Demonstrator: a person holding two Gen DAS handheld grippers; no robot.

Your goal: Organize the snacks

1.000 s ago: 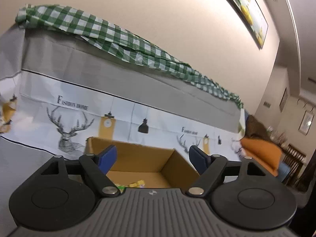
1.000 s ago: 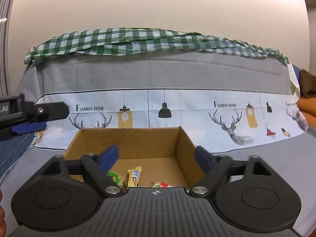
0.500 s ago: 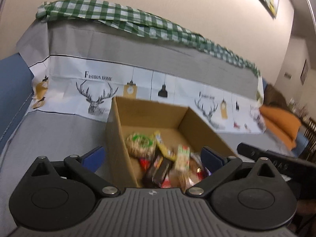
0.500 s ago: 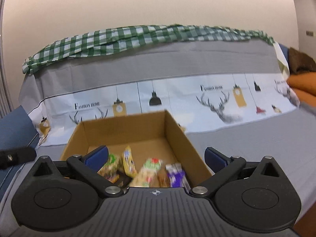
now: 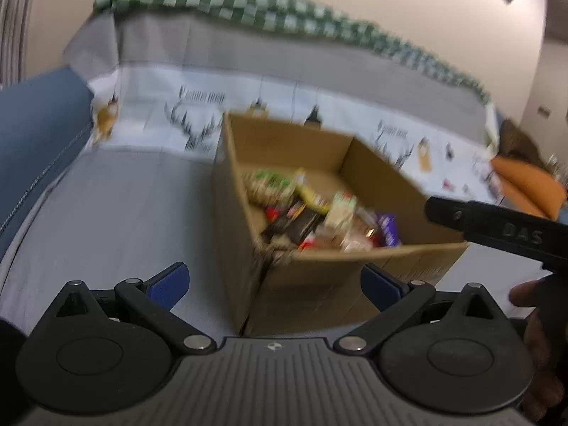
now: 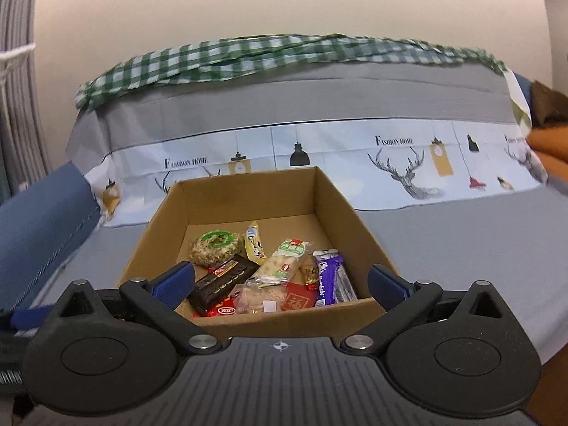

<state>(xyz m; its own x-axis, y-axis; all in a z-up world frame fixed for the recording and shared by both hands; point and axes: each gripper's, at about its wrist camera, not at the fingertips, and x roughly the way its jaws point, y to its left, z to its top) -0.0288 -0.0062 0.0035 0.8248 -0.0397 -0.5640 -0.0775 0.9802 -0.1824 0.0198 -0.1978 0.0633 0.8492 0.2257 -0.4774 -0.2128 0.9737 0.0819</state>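
An open cardboard box (image 6: pixel 337 206) sits on a sofa seat covered with grey cloth. Inside lie several wrapped snacks: a round green-labelled cake (image 6: pixel 214 246), a dark chocolate bar (image 6: pixel 225 282), a green-and-clear pack (image 6: pixel 282 262), a purple bar (image 6: pixel 328 277) and a red packet (image 6: pixel 296 300). My right gripper (image 6: pixel 280 285) is open just in front of the box's near wall, with nothing between its fingers. The left wrist view is blurred; the same box (image 5: pixel 294 284) stands ahead of my open, empty left gripper (image 5: pixel 275 282). The right gripper's body (image 5: pixel 497 229) juts in from the right.
A printed cloth with deer and lamps (image 6: pixel 408 163) covers the sofa back, with a green checked cloth (image 6: pixel 248 56) along its top. A blue cushion (image 6: pixel 39 220) lies at the left, an orange one (image 5: pixel 525 184) at the far right. A hand (image 5: pixel 532 294) shows at the right edge.
Both grippers have tipped downward and drawn back from the box, so its snacks now show. Both pairs of jaws have spread wider. The left view swung to the right.
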